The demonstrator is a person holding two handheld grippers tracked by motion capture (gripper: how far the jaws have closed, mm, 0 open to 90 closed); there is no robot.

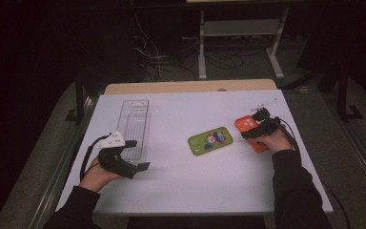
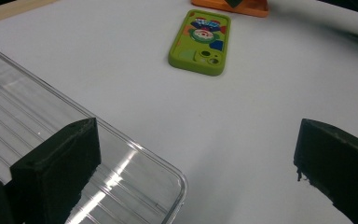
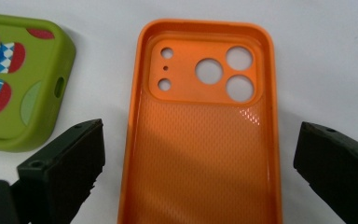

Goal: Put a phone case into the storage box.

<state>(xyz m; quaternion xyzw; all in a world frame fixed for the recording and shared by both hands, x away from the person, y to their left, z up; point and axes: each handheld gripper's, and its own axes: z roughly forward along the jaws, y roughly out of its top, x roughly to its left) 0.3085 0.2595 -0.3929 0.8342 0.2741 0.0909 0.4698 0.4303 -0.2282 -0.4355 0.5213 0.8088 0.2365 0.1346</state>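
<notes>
On the white counter (image 1: 190,181), the right claw (image 3: 198,154) hangs over the orange plastic phone case (image 3: 200,140), which lies inside-up at about three o'clock from the counter's middle, its camera cut-outs at the end away from the claw. In the right gripper view the two black jaws stand wide apart, one on each side of the case, flanking its long edges; whether they touch the case or the counter cannot be told, and nothing is clamped between them. In the high view the right claw (image 1: 255,125) covers part of the orange case (image 1: 259,144), with the person's hand behind it at four o'clock. Just beside the orange case, toward nine o'clock, lies the green rubbery phone case with a cartoon print (image 1: 210,140), back up, close to the counter's centre and apart from the orange one by a narrow strip of white. The left claw (image 2: 196,158) is also spread wide and holds nothing; one jaw shows in front of the near corner of the clear ribbed plastic tray (image 2: 135,172), the other over bare counter. In the high view that long clear tray (image 1: 134,126) sits at nine o'clock from the centre, lengthwise toward twelve, and the left claw (image 1: 136,155) is at its near end, around seven o'clock on the counter.
</notes>
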